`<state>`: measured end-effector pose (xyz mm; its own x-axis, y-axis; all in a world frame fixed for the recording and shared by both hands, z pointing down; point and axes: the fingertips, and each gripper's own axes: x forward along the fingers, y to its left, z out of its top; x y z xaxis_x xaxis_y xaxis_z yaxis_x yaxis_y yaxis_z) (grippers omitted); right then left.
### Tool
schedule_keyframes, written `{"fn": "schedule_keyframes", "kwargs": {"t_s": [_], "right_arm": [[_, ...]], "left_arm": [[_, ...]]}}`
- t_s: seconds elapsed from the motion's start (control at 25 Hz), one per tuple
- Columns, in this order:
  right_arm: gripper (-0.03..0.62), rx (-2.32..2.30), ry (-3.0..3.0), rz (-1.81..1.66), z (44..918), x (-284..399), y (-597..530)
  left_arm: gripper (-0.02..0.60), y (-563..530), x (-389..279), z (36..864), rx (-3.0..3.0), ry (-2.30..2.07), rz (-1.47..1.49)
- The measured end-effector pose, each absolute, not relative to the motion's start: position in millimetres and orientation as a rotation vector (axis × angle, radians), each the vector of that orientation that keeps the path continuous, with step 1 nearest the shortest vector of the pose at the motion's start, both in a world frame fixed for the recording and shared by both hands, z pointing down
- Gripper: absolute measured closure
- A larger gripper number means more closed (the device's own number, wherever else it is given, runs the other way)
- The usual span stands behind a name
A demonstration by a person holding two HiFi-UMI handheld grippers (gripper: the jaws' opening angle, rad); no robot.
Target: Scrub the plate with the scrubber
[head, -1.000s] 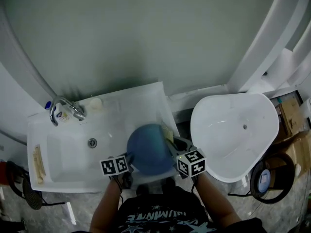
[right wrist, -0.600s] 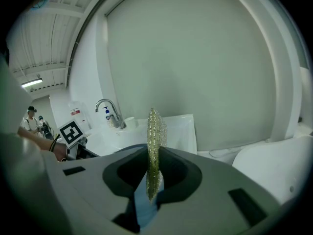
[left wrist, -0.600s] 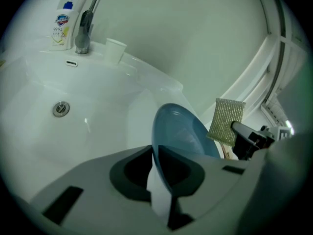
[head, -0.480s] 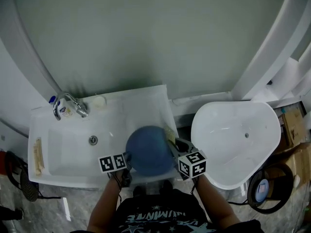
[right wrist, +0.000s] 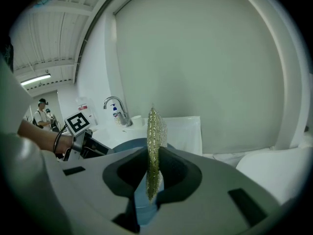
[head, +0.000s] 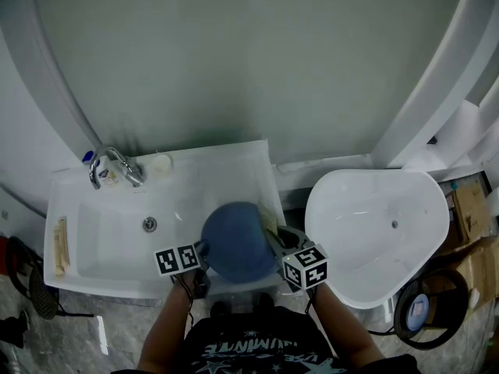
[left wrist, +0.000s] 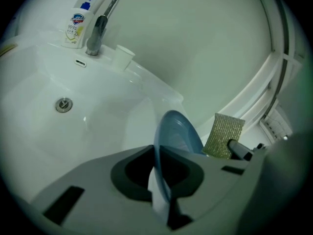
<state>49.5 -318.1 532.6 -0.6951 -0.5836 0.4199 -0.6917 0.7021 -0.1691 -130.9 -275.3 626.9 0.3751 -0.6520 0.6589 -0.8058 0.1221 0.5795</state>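
**Blue plate and scrubber held over the sink's near right corner**

The white sink [head: 101, 249] shows only its metal drain [head: 150, 224] in the basin. A pale brush-like thing [head: 59, 249] lies on its left ledge. At the far rim a small white cup [head: 160, 163] stands just right of the tap [head: 114, 170]; what it holds cannot be seen. A bottle [left wrist: 78, 24] with a blue cap stands behind the tap. Its label has a blue and red logo, but the writing is too small to read.

The left gripper [left wrist: 159, 182] has just been closing its jaws and now pinches the near left rim of the plate [head: 238, 241], which is held on edge. The right gripper [right wrist: 152, 182] is clamped on the gold mesh scrubber [right wrist: 153, 148], which sits at the plate's far right edge.

To the right, a white tub [head: 343, 209] shows a small drain hole. Near it a dark bucket [head: 407, 318] holds something pale and blue that is too small to name. A cardboard box [head: 472, 201] is cut off at the right edge. White lettering on the person's black shirt [head: 257, 349] is also cut off
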Motion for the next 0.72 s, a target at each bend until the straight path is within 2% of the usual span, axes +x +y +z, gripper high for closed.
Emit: {"fn": "schedule_keyframes", "kwargs": {"t_s": [0.36,0.72], "right_arm": [[0.525,0.899,-2.553,0.293,527.0,31.7,-310.8],[0.525,0.742,-2.357,-0.06,536.6,2.6,-316.4]], "left_arm": [[0.549,-278.0,-130.6,610.2,1.602,-1.336,0.128],[0.549,-281.3,-130.2,595.0,1.612,-1.336,0.072]]}}
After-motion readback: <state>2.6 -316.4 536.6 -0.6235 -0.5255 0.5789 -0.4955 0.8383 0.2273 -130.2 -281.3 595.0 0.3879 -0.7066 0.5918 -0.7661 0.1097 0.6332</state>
